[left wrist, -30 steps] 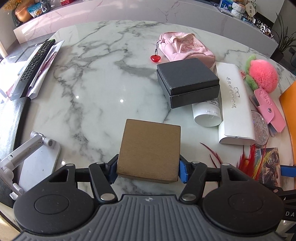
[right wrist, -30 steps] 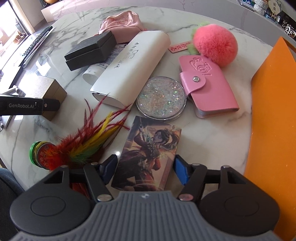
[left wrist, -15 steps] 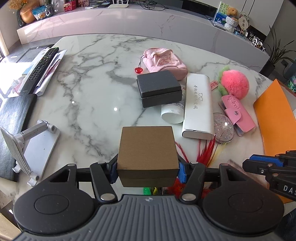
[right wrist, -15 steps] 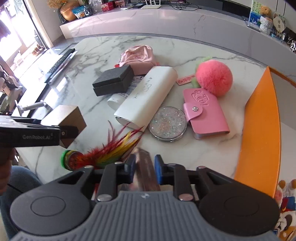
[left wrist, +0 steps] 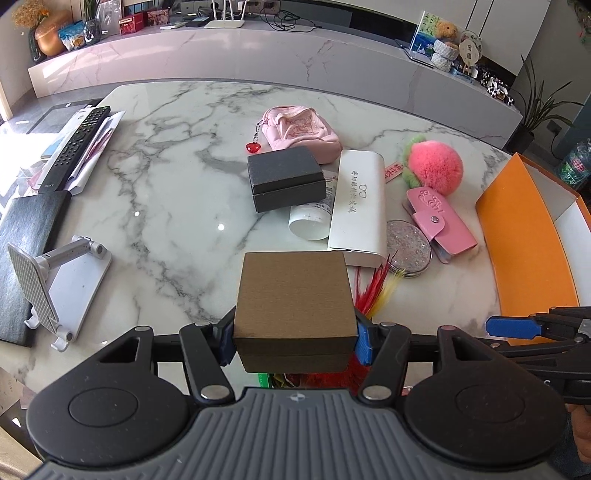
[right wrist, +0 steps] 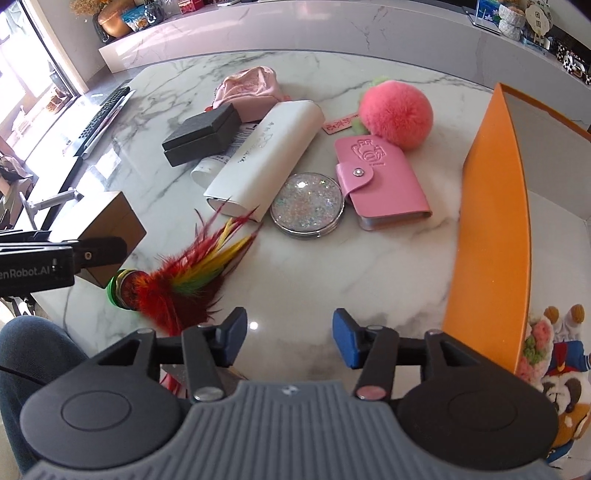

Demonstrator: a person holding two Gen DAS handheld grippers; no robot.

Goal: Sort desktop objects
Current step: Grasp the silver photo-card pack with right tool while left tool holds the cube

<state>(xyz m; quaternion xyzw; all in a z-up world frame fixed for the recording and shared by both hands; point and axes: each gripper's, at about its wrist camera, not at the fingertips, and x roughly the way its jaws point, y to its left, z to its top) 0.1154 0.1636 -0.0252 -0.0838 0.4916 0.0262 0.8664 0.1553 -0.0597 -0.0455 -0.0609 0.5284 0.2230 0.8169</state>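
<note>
Left gripper [left wrist: 295, 341] clamps the brown box [left wrist: 293, 299] by its sides, lifted clear of the marble table [left wrist: 166, 206]; right gripper [right wrist: 290, 341] has just been opening, jaws now parted with nothing between them. On the table lie the feather shuttlecock [right wrist: 177, 284], glitter compact [right wrist: 307, 205], pink card holder [right wrist: 380, 181], white case [right wrist: 264, 158] and black box [right wrist: 203, 134]; orange box [right wrist: 491, 221] stands at the right edge.

This is a home living room. A round white marble counter [left wrist: 177, 206] carries personal odds and ends: a black TV remote [left wrist: 75, 147], a pink fabric pouch [left wrist: 301, 129], a fluffy pink pom-pom charm [left wrist: 436, 168]. Behind it a long marble ledge [left wrist: 258, 51] holds a white router [left wrist: 224, 23], a teddy bear [left wrist: 446, 29] and snack packets [left wrist: 72, 33]; a potted plant [left wrist: 532, 114] stands at its end.
</note>
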